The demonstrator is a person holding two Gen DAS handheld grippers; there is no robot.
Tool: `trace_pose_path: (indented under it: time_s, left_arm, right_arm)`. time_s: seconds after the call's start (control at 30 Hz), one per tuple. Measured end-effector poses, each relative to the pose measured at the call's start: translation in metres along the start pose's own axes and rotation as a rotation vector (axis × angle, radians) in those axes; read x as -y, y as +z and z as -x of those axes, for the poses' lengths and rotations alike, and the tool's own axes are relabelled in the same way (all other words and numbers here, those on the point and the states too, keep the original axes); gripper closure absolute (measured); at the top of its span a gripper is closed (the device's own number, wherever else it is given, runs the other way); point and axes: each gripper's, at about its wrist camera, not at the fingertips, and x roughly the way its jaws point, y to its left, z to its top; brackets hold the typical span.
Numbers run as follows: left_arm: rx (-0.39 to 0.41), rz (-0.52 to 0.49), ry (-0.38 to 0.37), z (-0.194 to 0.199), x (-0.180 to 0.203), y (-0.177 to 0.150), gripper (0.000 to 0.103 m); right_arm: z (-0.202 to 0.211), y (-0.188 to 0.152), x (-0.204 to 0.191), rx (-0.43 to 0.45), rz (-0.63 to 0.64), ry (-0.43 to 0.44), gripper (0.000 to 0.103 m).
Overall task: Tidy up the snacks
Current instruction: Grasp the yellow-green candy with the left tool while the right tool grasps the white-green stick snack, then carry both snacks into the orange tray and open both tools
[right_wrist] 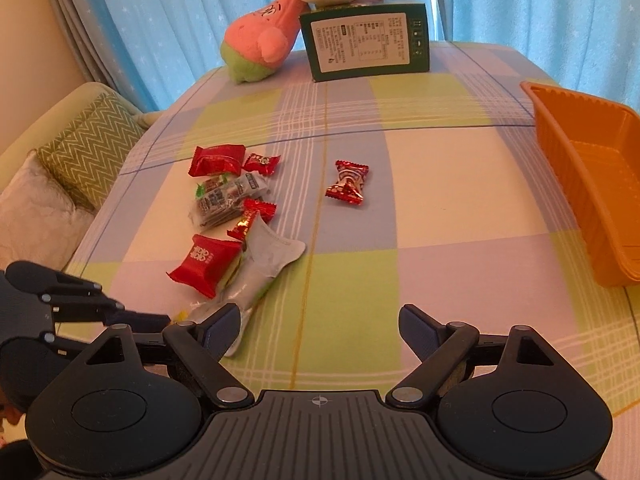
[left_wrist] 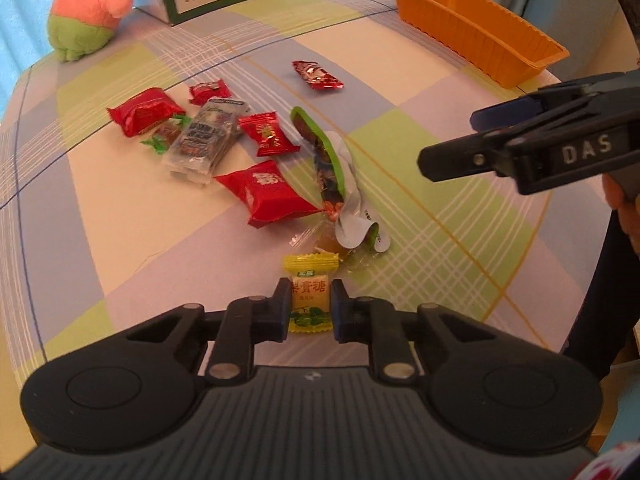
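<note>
The left tongs (left_wrist: 311,307) are clamping a yellow candy (left_wrist: 310,292) at the near edge of the table (left_wrist: 420,92); both pads are pressing on its sides. The wrapper is showing a crimped yellow top edge, a pale panel with red characters and a green picture at the bottom. The right tongs (right_wrist: 320,332) are standing wide apart over the checked cloth with nothing between the fingers, their left finger lying just beside the tail of a long grey-white pouch (right_wrist: 260,268). Just beyond the yellow candy, a clear-wrapped amber sweet (left_wrist: 328,246) is lying against that pouch, which is showing a green edge in the left wrist view. Beside the pouch a large red packet (left_wrist: 266,194) with white characters is resting, touching it. Further in, a smaller red packet (left_wrist: 269,134), a stack of clear-wrapped grey bars (left_wrist: 204,142), a green-ended sweet (left_wrist: 164,138), another large red packet (left_wrist: 146,112) and a small red candy (left_wrist: 210,93) are forming a loose cluster. A red twist-wrapped candy (right_wrist: 347,182) is lying well apart from the cluster. An orange ribbed tray (right_wrist: 592,184) is sitting at the right edge of the table, holding no snack in its visible part. At the far side a green box (right_wrist: 366,42) is standing upright, with a pink and green plush (right_wrist: 260,44) leaning beside it.
</note>
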Motion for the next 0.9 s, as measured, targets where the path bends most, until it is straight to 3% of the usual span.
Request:
trace_pose_path:
  time_s: [0.1,0.37,0.53,0.63,0.9]
  left_arm:
    - [0.017,0.039,0.013,0.008,-0.005,-0.002,0.085]
    - [0.068,0.172,0.045,0.027,-0.022,-0.006,0.085]
    - [0.096,0.232,0.040,0.035,-0.027,-0.008,0.085]
    - [0.105,0.246,0.039,0.038,-0.027,-0.007,0.085]
    - [0.111,0.259,0.055,0.046,-0.013,0.001,0.085]
  right_arm:
    - [-0.011,0.003,-0.006,0.003,-0.037,0.038,0.021]
    - [-0.046,0.009,-0.017,-0.010,-0.146,0.079,0.052]
    - [-0.057,0.008,-0.017,-0.010,-0.154,0.075,0.058]
    - [-0.060,0.010,-0.016,-0.024,-0.150,0.093,0.075]
    - [-0.034,0.007,-0.004,0.003,-0.143,0.074,0.077]
